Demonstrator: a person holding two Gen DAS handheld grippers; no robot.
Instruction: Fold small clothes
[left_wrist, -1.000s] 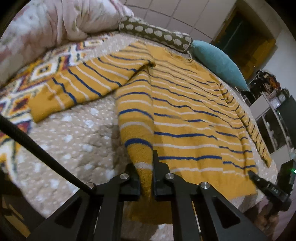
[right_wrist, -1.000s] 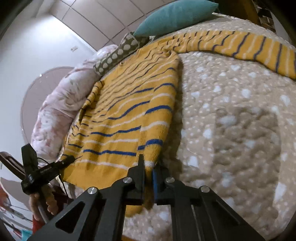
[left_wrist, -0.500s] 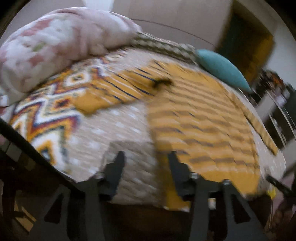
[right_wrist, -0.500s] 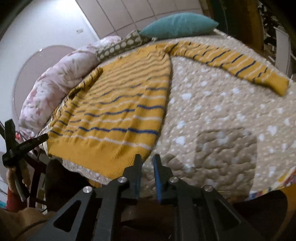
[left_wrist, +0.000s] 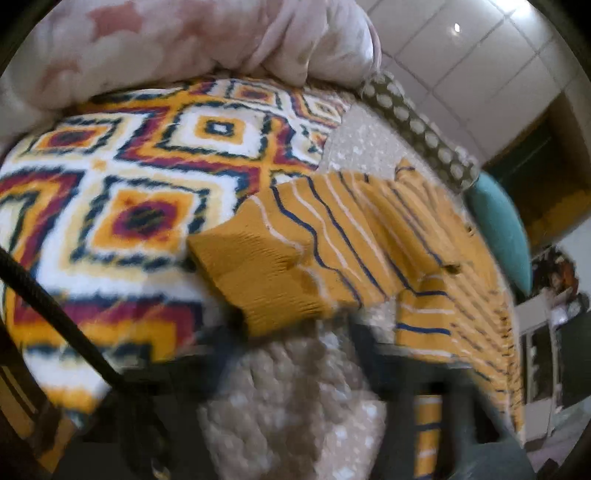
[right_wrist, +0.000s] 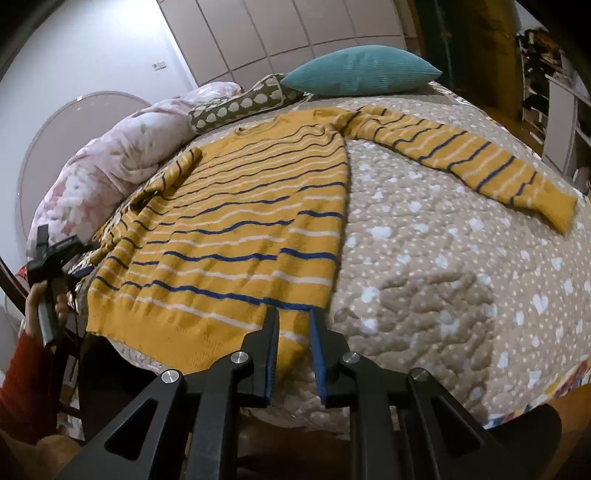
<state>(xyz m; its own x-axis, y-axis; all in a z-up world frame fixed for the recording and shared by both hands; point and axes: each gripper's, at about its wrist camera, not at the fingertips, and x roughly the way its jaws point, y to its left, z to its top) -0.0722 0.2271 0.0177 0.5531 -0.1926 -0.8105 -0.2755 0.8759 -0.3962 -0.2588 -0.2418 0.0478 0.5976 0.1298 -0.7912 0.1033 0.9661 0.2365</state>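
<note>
A yellow sweater (right_wrist: 240, 229) with blue and white stripes lies flat on the beige bedspread (right_wrist: 443, 258), both sleeves spread out. My right gripper (right_wrist: 293, 317) hovers over the hem's right corner, its jaws a narrow gap apart and pressing on nothing. In the blurred left wrist view, my left gripper (left_wrist: 295, 332) sits just before the left sleeve's cuff (left_wrist: 258, 273). Its jaws stand apart as they close, with only bedspread showing between them. A hand in a red sleeve holds the left gripper (right_wrist: 55, 254) at the sweater's left side.
A pink floral duvet (right_wrist: 103, 166), a spotted cushion (right_wrist: 236, 107) and a teal pillow (right_wrist: 362, 70) line the bed's far end. A bright diamond-patterned blanket (left_wrist: 129, 184) lies under the left cuff. Shelves (right_wrist: 561, 110) stand beyond the bed on the right.
Both grippers let go of the sweater's hem. The left one swung left to the left sleeve's cuff. The right one pulled back and up, jaws slightly parted.
</note>
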